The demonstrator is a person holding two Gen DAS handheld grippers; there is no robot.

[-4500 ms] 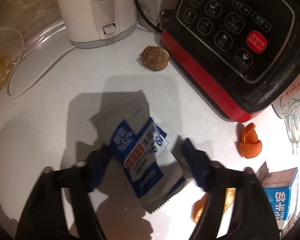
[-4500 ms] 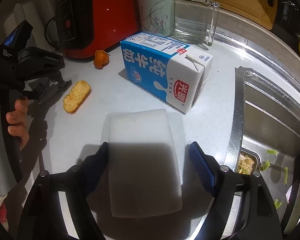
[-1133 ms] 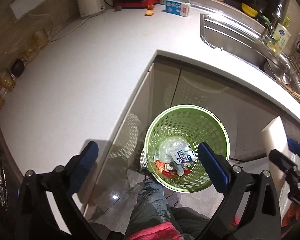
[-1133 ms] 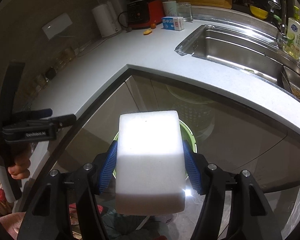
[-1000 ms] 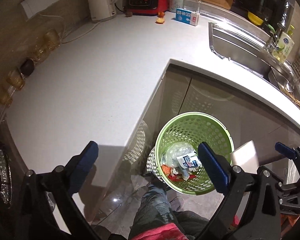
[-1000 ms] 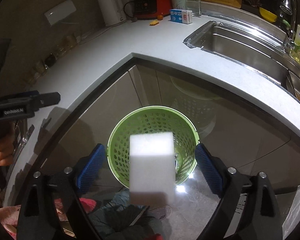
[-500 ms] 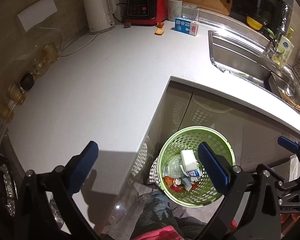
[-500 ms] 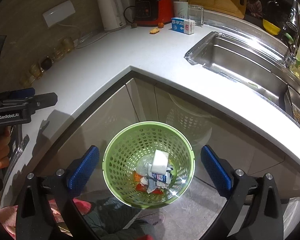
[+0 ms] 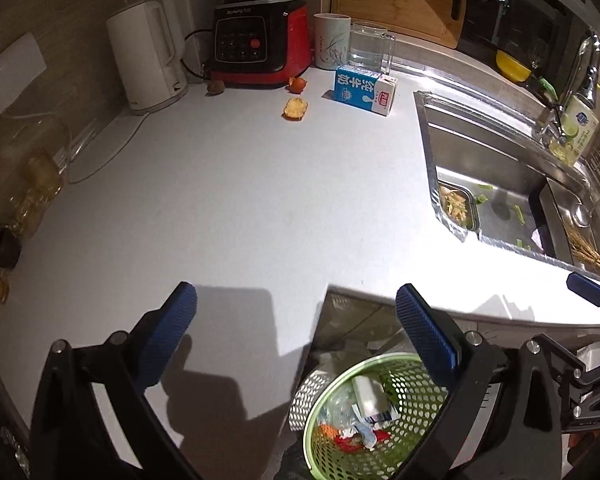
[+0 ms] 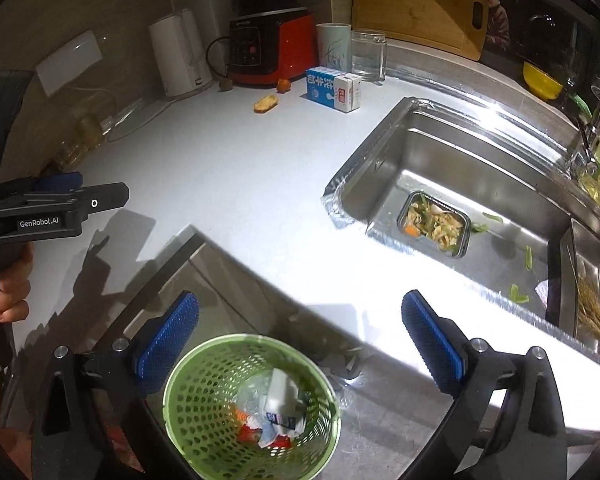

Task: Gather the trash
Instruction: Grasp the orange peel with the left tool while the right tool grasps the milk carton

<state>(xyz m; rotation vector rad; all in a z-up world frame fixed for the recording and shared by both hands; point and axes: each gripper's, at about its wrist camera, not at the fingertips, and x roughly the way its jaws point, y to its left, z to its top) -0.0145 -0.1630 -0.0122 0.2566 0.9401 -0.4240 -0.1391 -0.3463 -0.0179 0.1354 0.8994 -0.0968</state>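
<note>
Both grippers empty, trash sitting in the green bin

The left gripper (image 9: pixel 296 312) has its jaws wide apart with nothing between them, same for the right gripper (image 10: pixel 300 320). The green basket (image 10: pixel 188 380), low in both frames on the floor under the counter edge, holds a white foam block (image 10: pixel 278 394) on top of wrappers. On the white counter (image 9: pixel 228 200), toward the top centre, a blue milk carton (image 9: pixel 362 89) lies beside two orange peel bits (image 9: pixel 296 109) near the red blender (image 9: pixel 260 46). A food tray (image 10: pixel 434 229) sits in the sink (image 10: pixel 384 176), right of frame.
</note>
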